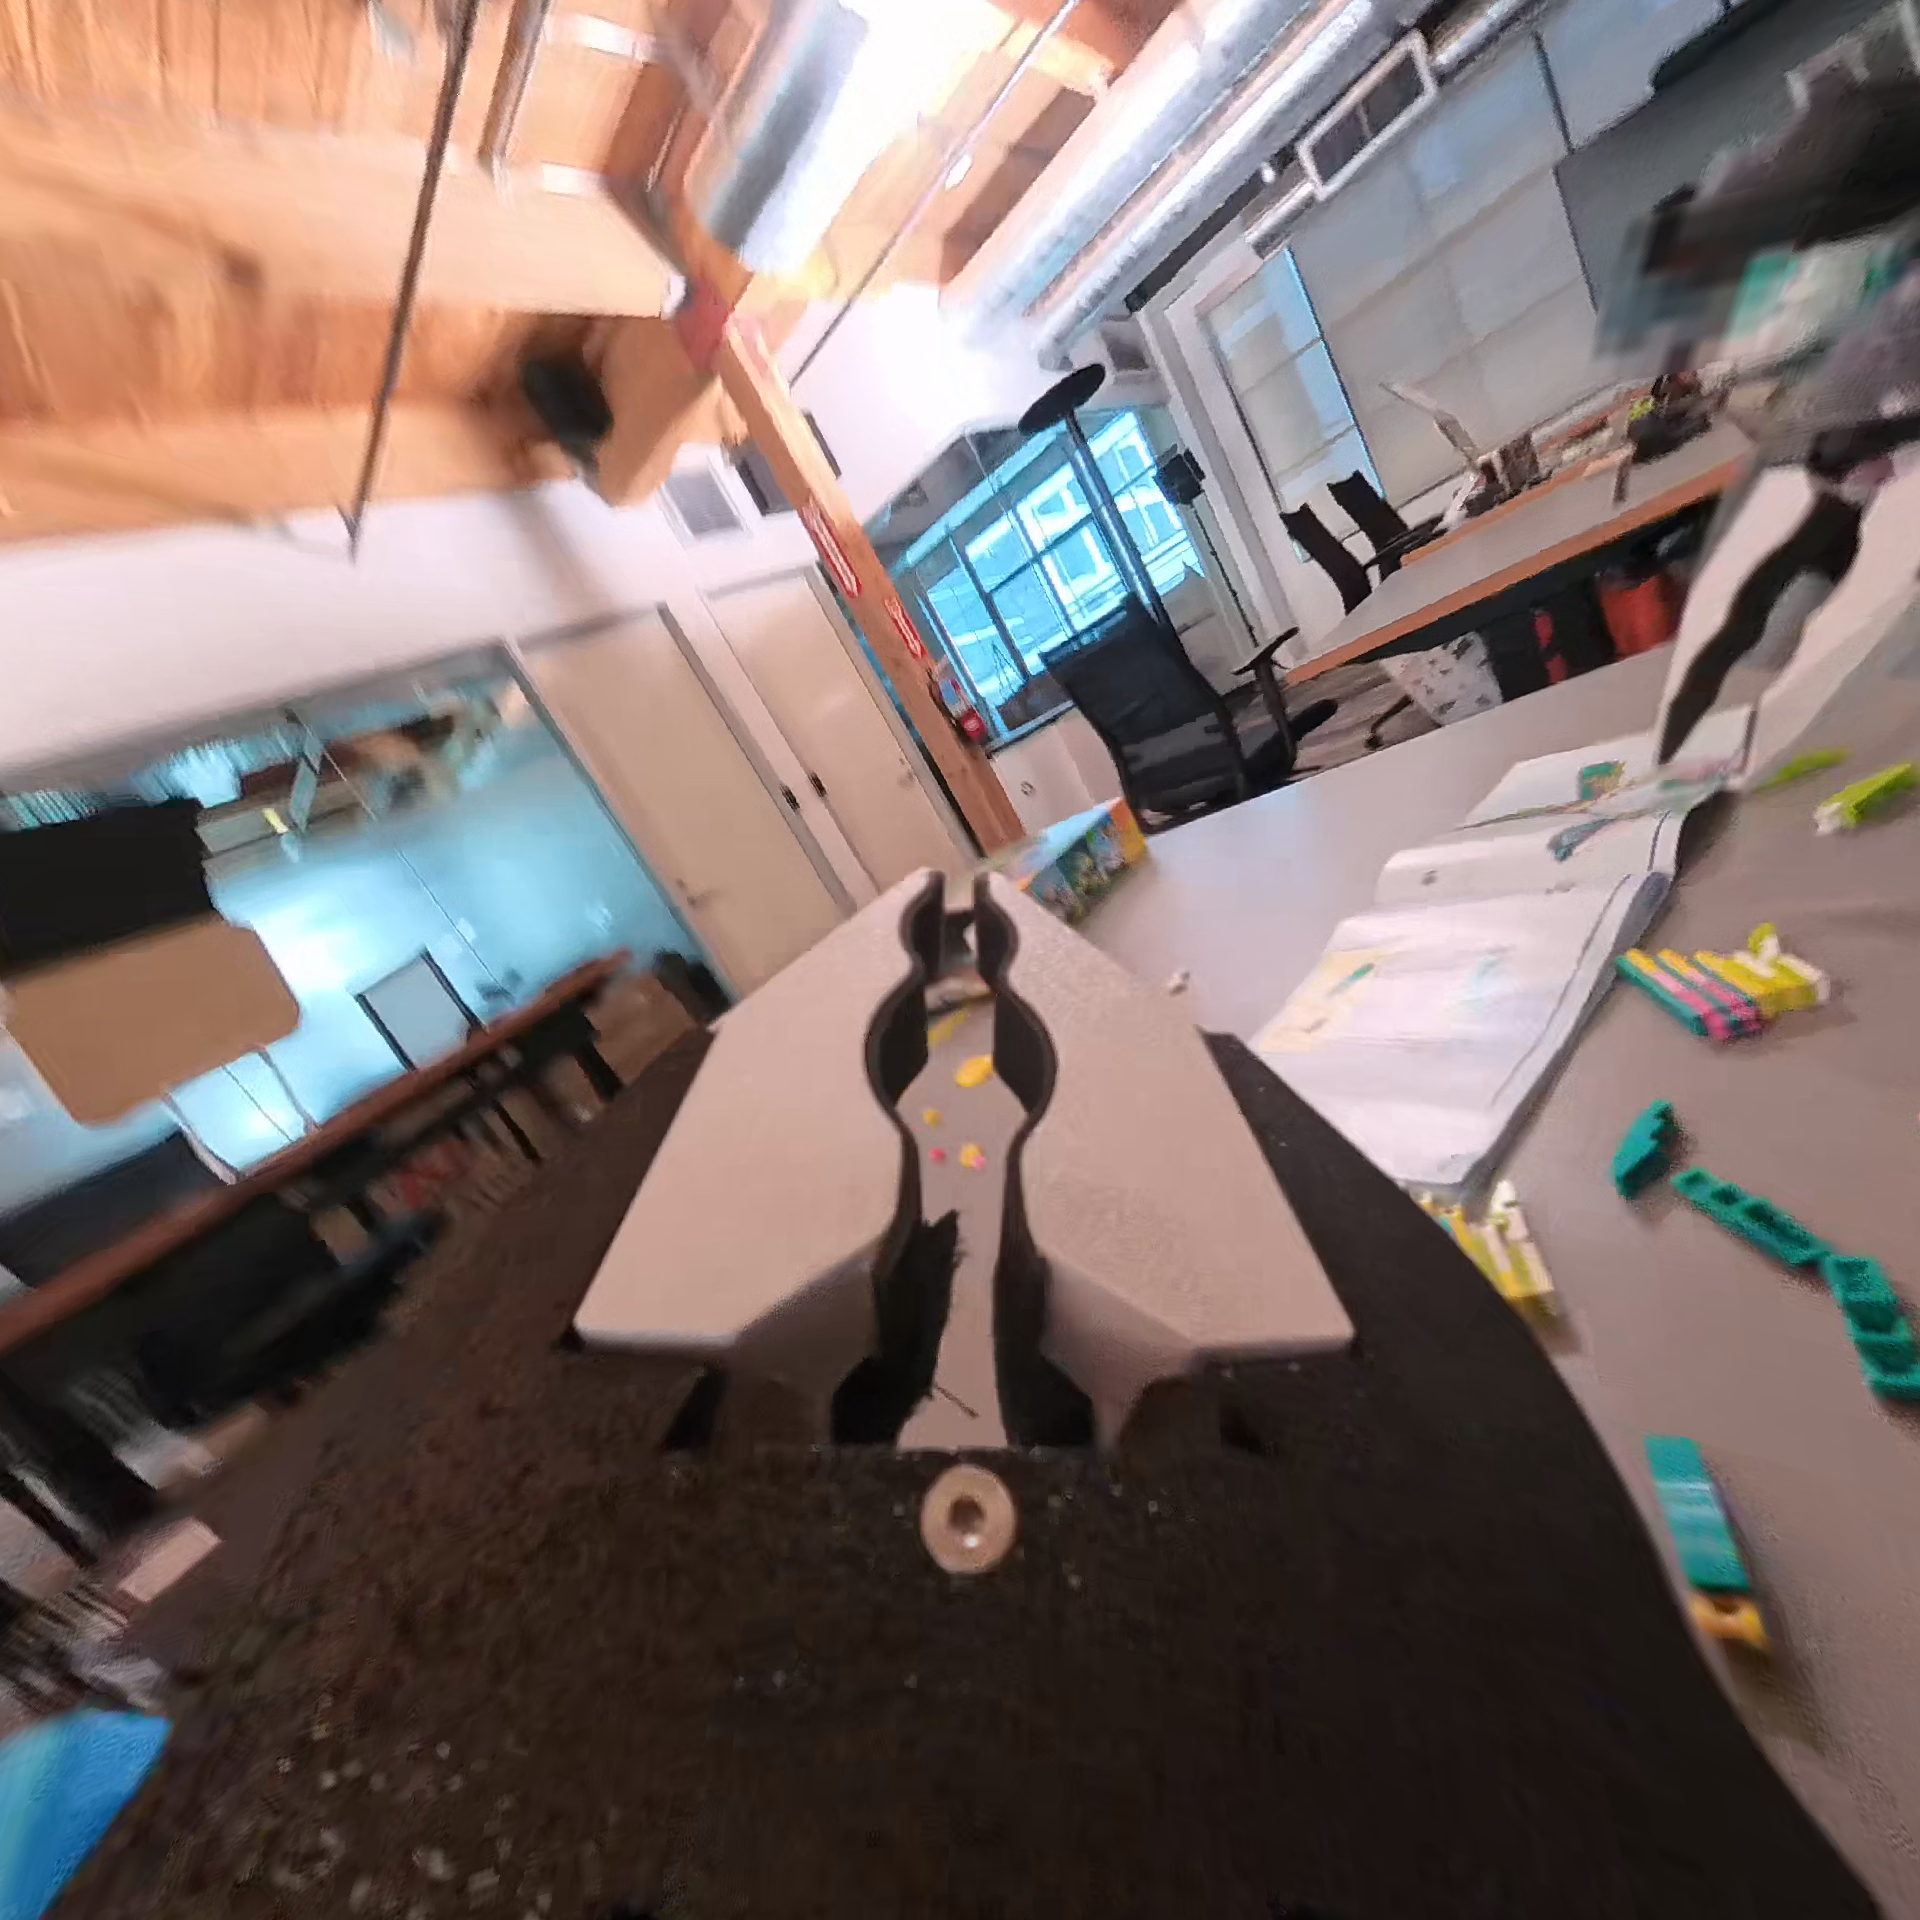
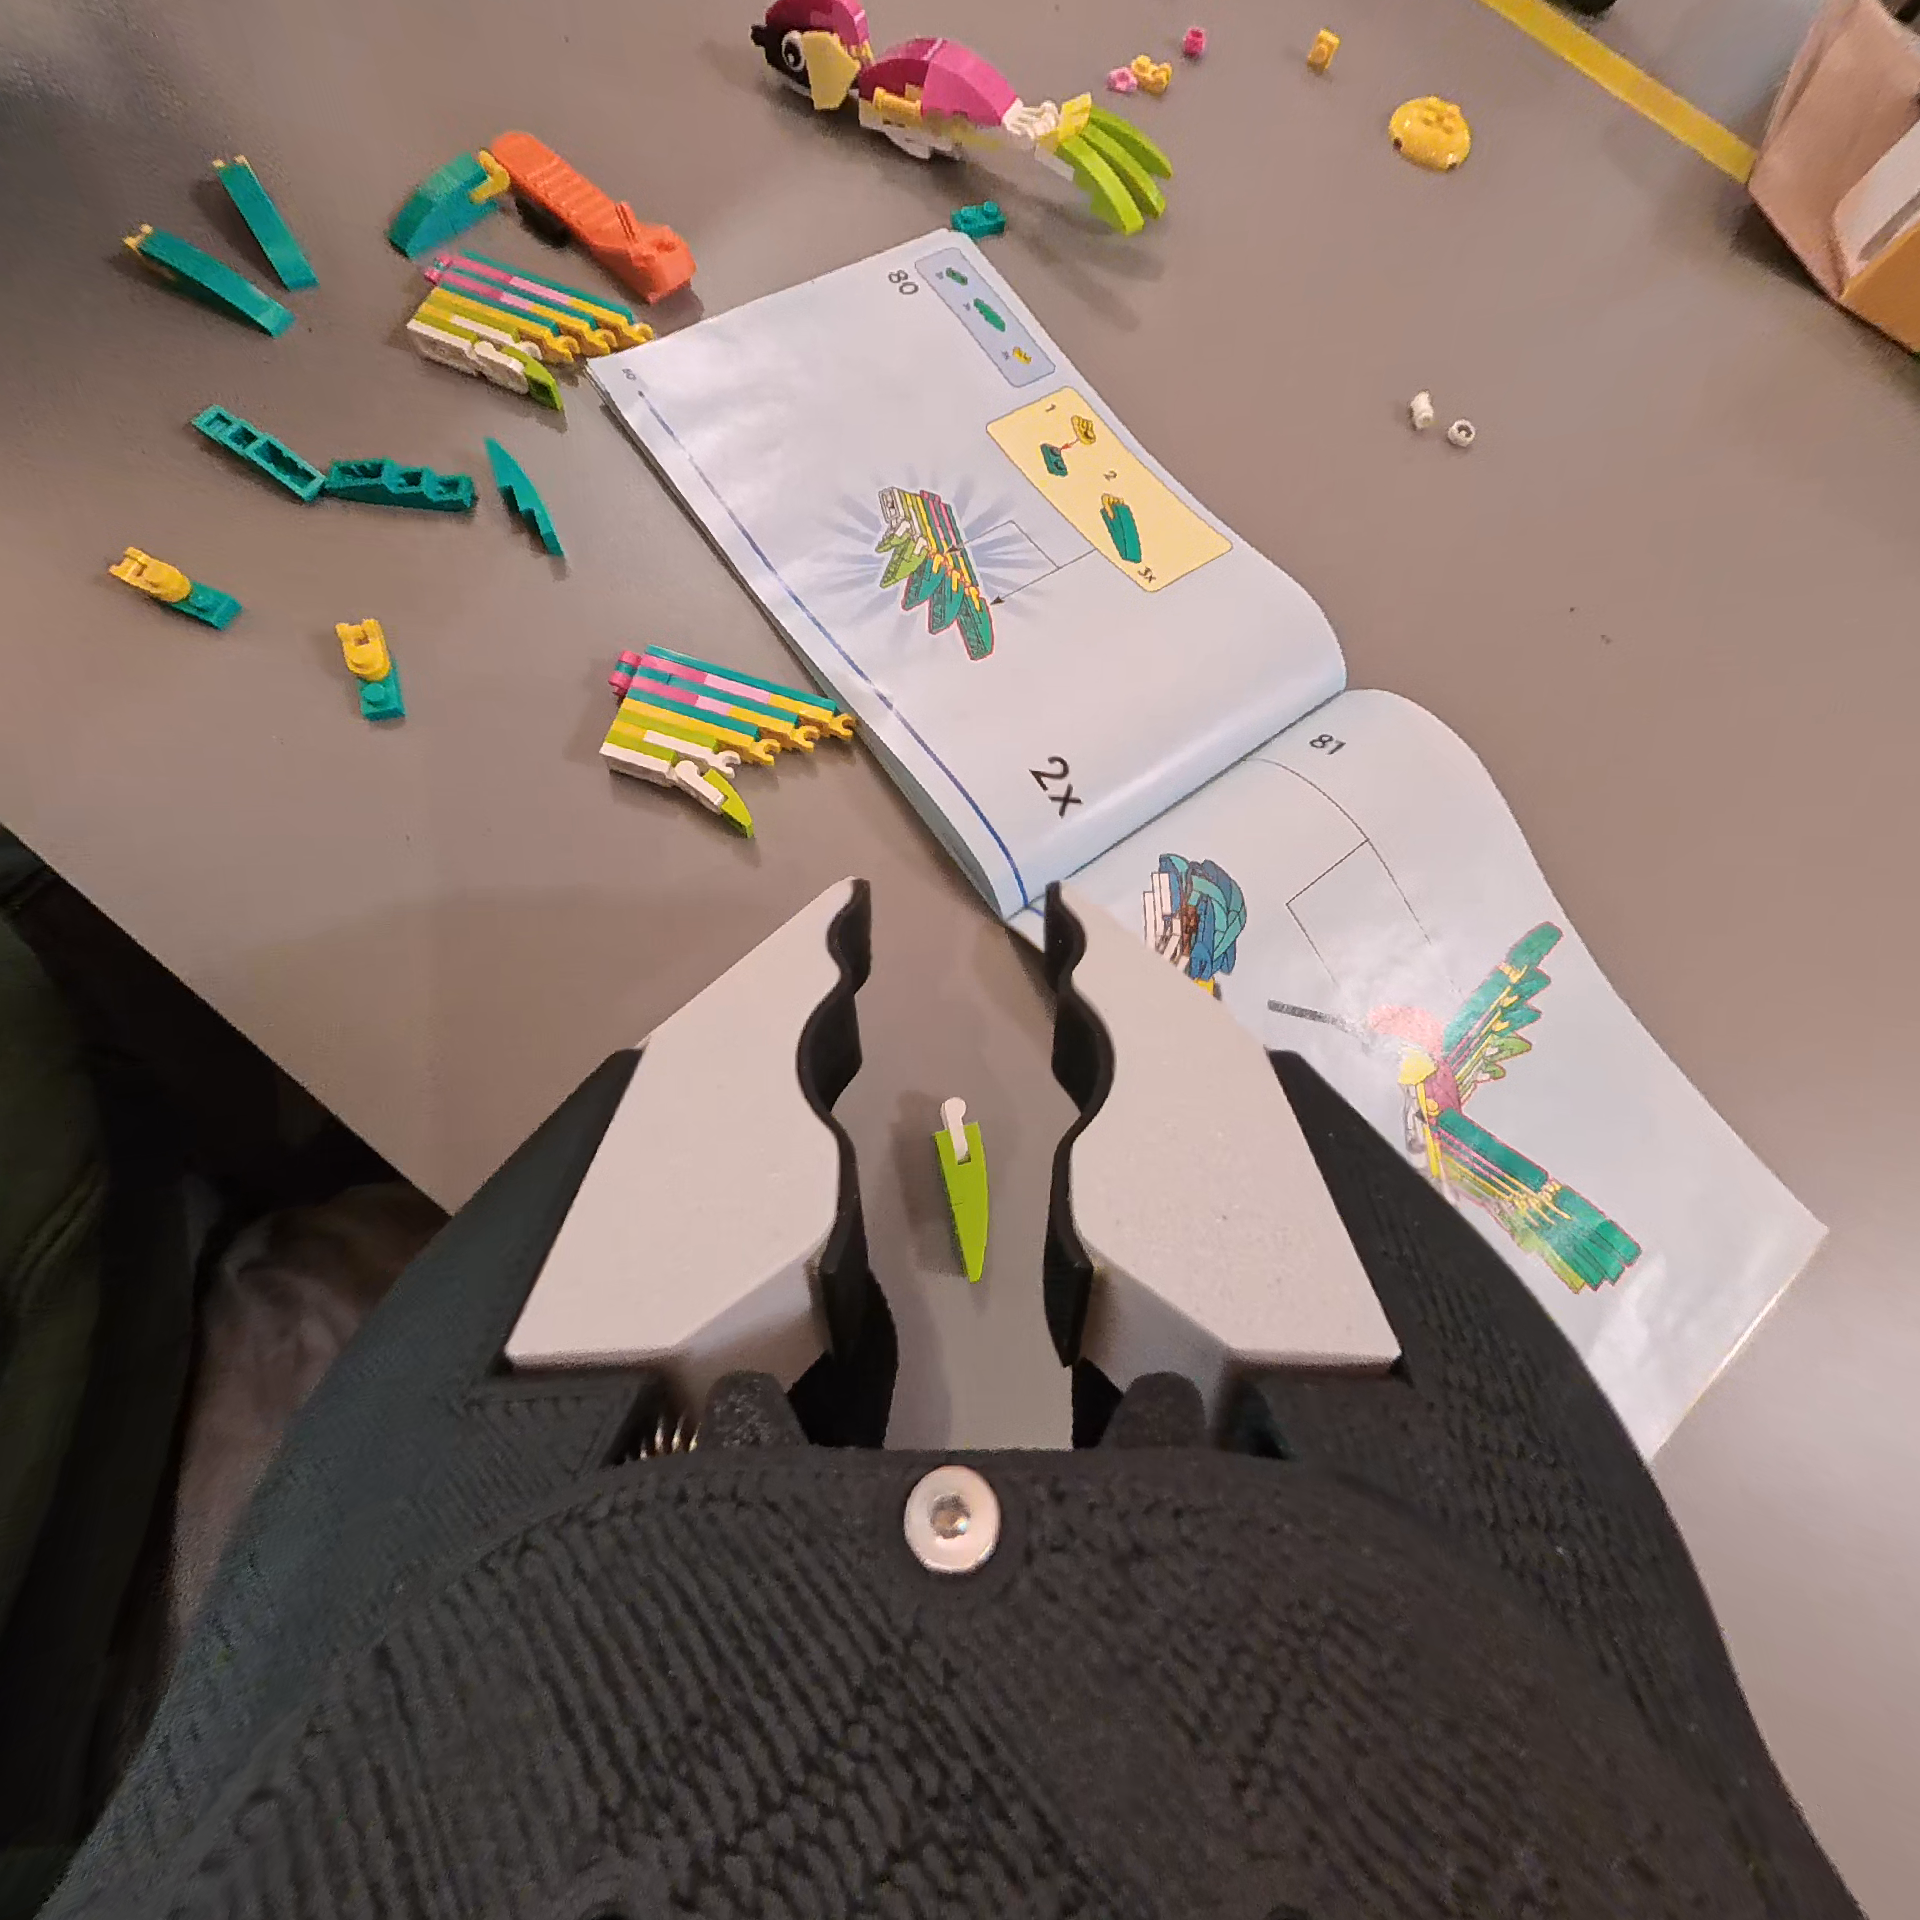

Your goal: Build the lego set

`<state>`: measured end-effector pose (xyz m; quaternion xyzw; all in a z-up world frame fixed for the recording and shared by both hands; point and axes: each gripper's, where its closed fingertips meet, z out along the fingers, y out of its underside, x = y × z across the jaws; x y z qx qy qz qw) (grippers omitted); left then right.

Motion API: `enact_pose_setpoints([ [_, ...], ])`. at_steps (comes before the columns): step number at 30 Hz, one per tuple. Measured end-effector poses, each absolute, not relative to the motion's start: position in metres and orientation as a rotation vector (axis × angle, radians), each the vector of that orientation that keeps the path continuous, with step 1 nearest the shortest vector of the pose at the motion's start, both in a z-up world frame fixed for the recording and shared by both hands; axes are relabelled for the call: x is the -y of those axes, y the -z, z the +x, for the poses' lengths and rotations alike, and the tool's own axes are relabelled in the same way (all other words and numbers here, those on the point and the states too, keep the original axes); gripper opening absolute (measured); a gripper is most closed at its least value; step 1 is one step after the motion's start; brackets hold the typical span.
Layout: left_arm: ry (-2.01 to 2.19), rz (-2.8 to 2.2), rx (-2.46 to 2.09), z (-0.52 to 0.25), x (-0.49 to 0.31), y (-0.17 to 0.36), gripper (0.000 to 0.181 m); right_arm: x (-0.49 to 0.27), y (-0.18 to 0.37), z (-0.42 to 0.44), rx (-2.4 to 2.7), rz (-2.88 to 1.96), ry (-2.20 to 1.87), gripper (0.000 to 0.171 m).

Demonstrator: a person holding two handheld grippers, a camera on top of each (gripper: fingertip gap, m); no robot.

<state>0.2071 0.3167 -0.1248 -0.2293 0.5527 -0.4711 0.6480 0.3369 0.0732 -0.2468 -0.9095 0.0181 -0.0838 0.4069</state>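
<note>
Lego pieces lie scattered over our grey table (image 2: 1558, 623), and the nearest, a lime green feather piece (image 2: 961, 1195) with a white clip, rests flat on the table between the fingers of our right gripper (image 2: 956, 914). Its jaws stand apart and touch nothing; the piece lies in the gap, clear of both pads.

Just beyond the fingertips lies the open instruction booklet (image 2: 1039, 623), its pages curling up from the spine. To the booklet's left sits a striped wing assembly (image 2: 717, 727) in teal, pink, yellow and white, touching the page edge. A second striped wing assembly (image 2: 520, 322) lies farther off, beside an orange brick separator (image 2: 592, 213). Loose teal curved pieces (image 2: 208, 275) and teal plates (image 2: 332, 473) are spread across the left side, with two small yellow-and-teal clip pieces (image 2: 369, 665) nearer us. At the far edge rests a partly built pink bird (image 2: 935, 88) with lime tail feathers, and right of it a yellow round piece (image 2: 1429, 130).

Our left gripper (image 1: 958, 894) is raised and tilted, pointing out across the room, its picture blurred. Its jaws are nearly together, with only a thin slit between the tips, and we see nothing held. In that view the right gripper (image 1: 1704, 727) hangs over the far end of the booklet (image 1: 1455, 987), and the set's box (image 1: 1081, 852) sits beyond the left fingertips.
</note>
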Motion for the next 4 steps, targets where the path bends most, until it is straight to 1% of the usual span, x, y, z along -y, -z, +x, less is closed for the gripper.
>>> enact_pose_setpoints([
  [1,1.012,-0.444,-1.266,0.203,-0.308,0.123,0.0,-0.074,0.246,0.337,-0.041,-2.284,0.223,0.032],
  [4,0.88,-0.249,-1.338,0.198,-0.279,0.129,0.0,-0.08,0.242,0.34,-0.025,-2.238,0.274,0.029],
])
